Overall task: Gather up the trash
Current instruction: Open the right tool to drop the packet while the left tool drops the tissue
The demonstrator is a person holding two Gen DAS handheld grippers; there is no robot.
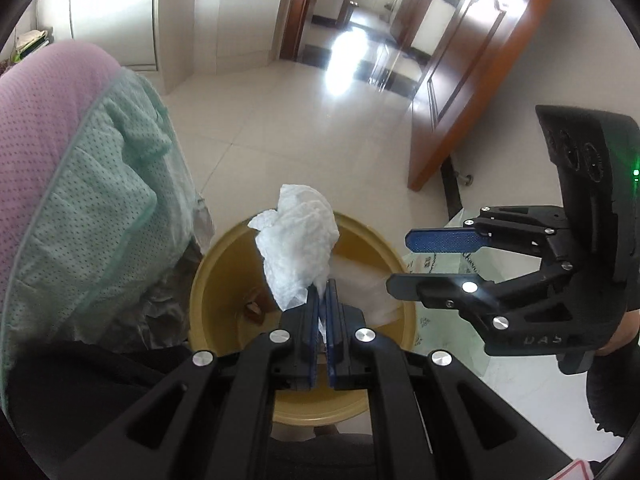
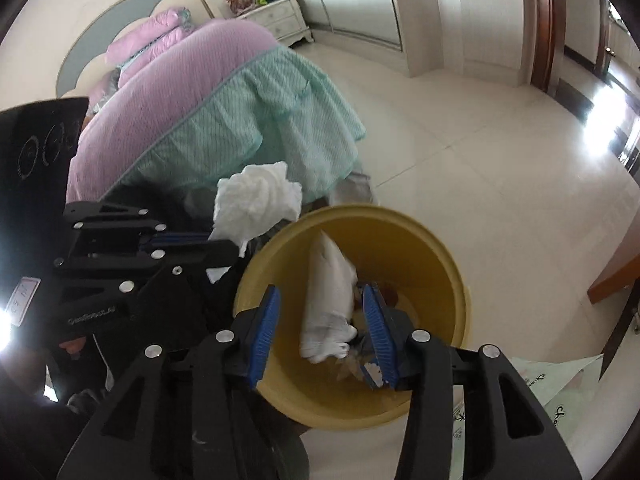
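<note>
In the left wrist view my left gripper (image 1: 322,294) is shut on a crumpled white tissue (image 1: 298,248), held above the open yellow bin (image 1: 208,280). The right wrist view shows that gripper (image 2: 220,242) at left with the same tissue (image 2: 256,200), beside the bin's rim (image 2: 440,240). My right gripper (image 2: 320,304) stands open over the bin, blue pads (image 2: 268,320) spread apart. A white wad of paper (image 2: 328,300) sits between them inside the bin, touching neither pad. From the left wrist view the right gripper (image 1: 400,262) shows open at right.
A bed with a pink and green cover (image 2: 224,96) stands close to the bin on the left. A wooden door (image 1: 472,80) and a printed plastic bag (image 2: 560,384) are to the right. Pale tiled floor (image 2: 460,140) lies beyond, with a nightstand (image 2: 280,16) far back.
</note>
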